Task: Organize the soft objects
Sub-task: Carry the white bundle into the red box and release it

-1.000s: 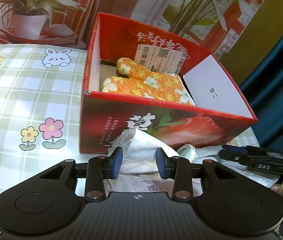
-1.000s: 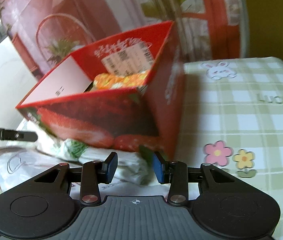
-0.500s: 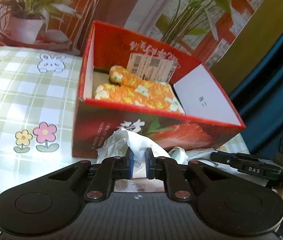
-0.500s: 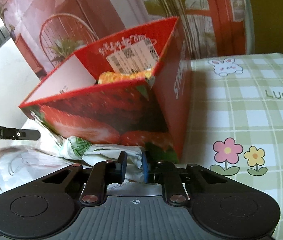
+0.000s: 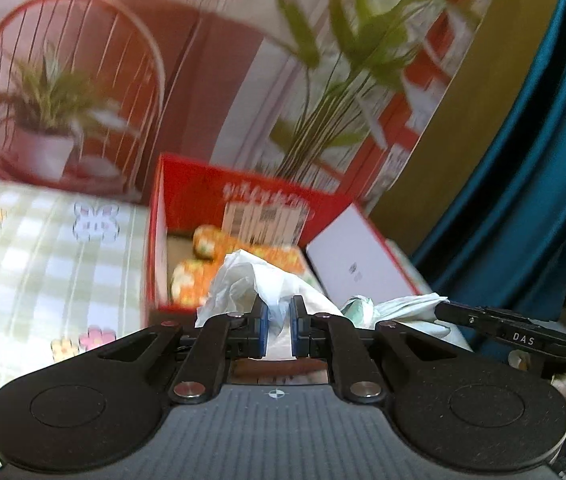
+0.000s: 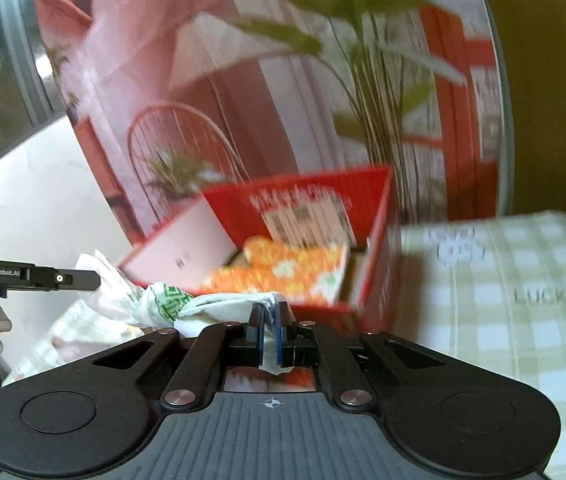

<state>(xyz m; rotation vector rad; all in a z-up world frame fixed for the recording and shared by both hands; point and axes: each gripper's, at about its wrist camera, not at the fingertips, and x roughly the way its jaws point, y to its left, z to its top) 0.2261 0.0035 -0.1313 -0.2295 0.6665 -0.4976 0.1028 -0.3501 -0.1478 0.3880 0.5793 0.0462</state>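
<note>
Left claw (image 5: 279,320) clamped on white plastic bag (image 5: 251,276) | right claw (image 6: 270,326) clamped on same bag's other end | bag stretched above red box (image 5: 187,204) near rim, table's far edge | advice: raise both claws level, clear rim, lower beside orange cloth (image 6: 283,268).

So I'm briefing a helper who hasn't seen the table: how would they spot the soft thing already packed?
Find the red box on the green checked tablecloth, open at the top. Inside lies the orange roll, printed with white flowers. Unlike the white bag that both tools pinch nearer the cameras, it is bright orange and patterned.
</note>
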